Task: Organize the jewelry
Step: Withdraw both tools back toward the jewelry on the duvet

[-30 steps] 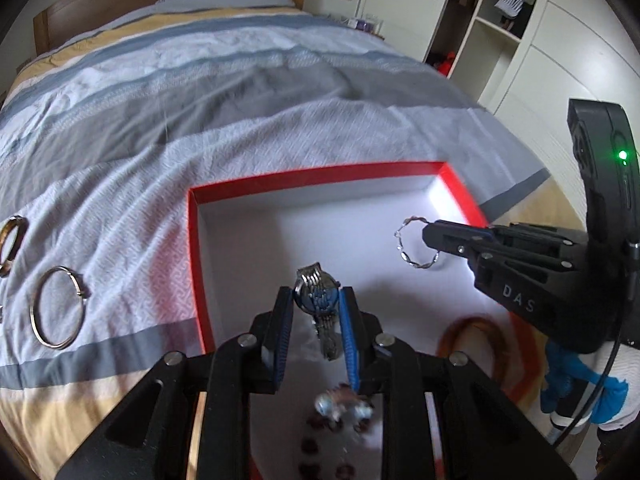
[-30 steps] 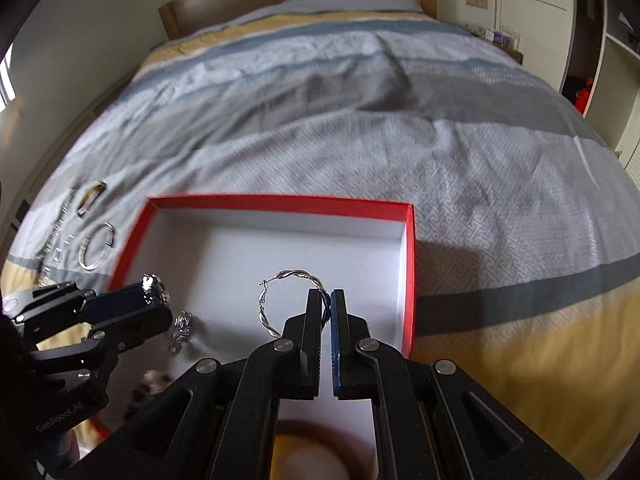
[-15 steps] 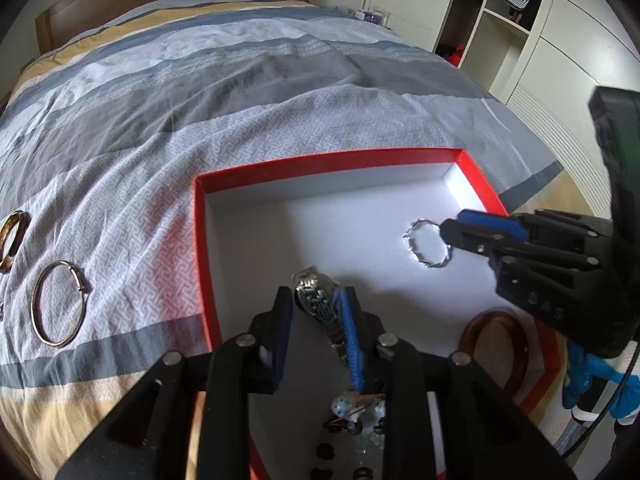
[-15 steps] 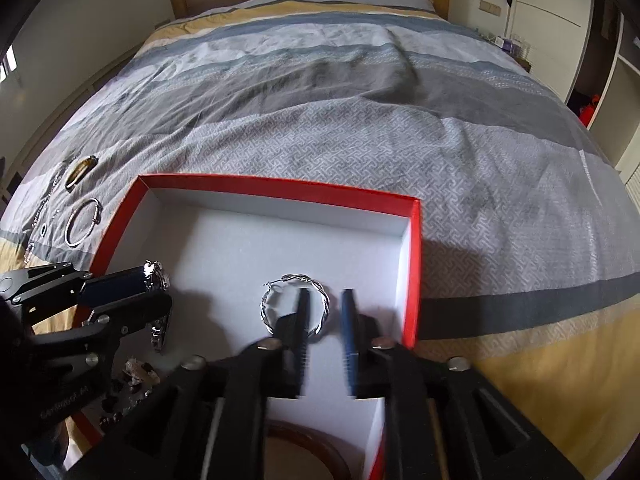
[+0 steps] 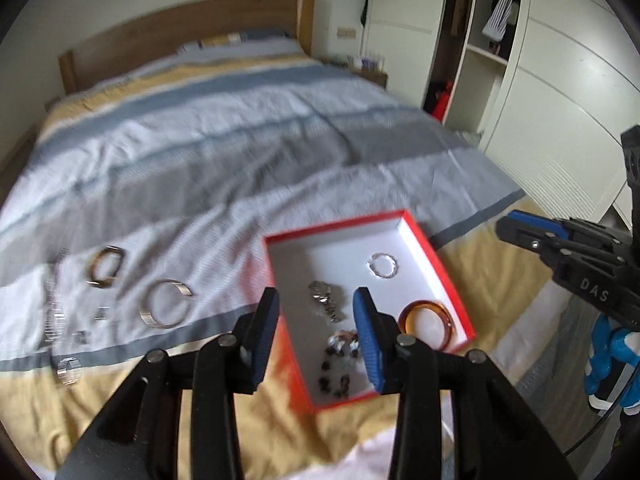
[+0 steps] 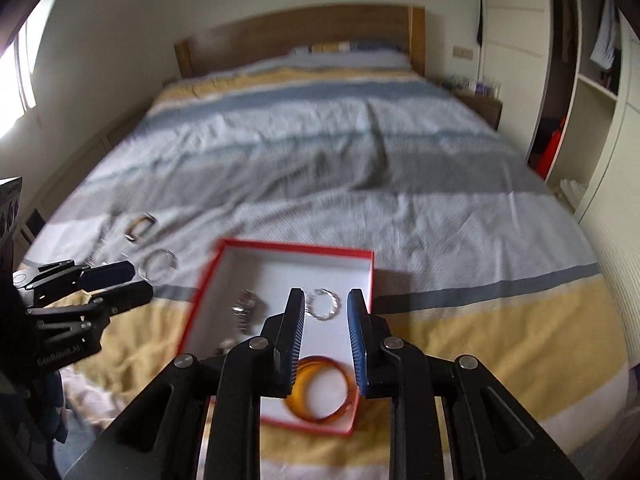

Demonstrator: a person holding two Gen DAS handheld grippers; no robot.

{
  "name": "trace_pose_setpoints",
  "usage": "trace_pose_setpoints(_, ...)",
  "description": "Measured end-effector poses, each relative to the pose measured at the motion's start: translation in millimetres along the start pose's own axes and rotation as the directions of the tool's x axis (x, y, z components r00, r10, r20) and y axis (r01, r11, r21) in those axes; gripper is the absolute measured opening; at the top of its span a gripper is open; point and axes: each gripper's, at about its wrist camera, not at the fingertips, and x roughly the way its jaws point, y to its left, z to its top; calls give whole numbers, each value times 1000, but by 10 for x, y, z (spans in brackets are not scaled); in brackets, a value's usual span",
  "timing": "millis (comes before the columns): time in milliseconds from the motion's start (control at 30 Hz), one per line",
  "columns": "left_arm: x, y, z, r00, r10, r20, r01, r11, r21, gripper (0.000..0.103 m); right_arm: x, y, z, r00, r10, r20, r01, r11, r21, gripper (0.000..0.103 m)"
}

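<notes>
A red box (image 5: 440, 276) (image 6: 200, 300) with a white inside lies on the bed. In it lie a silver watch (image 5: 326, 300) (image 6: 245, 308), a twisted silver ring (image 5: 383, 266) (image 6: 322, 304), an amber bangle (image 5: 426, 322) (image 6: 320, 390) and dark beads (image 5: 336, 368). My left gripper (image 5: 316, 336) is open and empty, raised above the box's near left side. My right gripper (image 6: 325, 340) is open and empty, raised above the box's near right part; it shows in the left wrist view (image 5: 520, 230).
Left of the box on the striped bedspread lie a silver bangle (image 5: 164, 308) (image 6: 158, 266), a squarish gold bangle (image 5: 105, 271) (image 6: 140, 226), a chain (image 5: 54, 312) and small silver pieces (image 5: 68, 370). A wardrobe (image 5: 560, 80) stands on the right, the headboard (image 6: 300, 32) at the back.
Both grippers opened, leaving the watch and the twisted ring in the box, and pulled up and back from it.
</notes>
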Motion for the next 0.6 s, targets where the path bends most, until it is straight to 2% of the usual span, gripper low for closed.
trace_pose_setpoints(100, -455, 73, -75, 999, 27, 17, -27, 1000, -6, 44, -419, 158, -30, 999, 16, 48, -16, 1000, 11, 22)
trace_pose_setpoints(267, -1169, 289, -278, 993, 98, 68, -97, 995, -17, 44, -1017, 479, -162, 994, 27, 103, -28, 1000, 7, 22)
trace_pose_setpoints(600, -2381, 869, -617, 964, 206, 170, -194, 977, -87, 47, -1911, 1128, -377, 975, 75, 209, -70, 997, -35, 22)
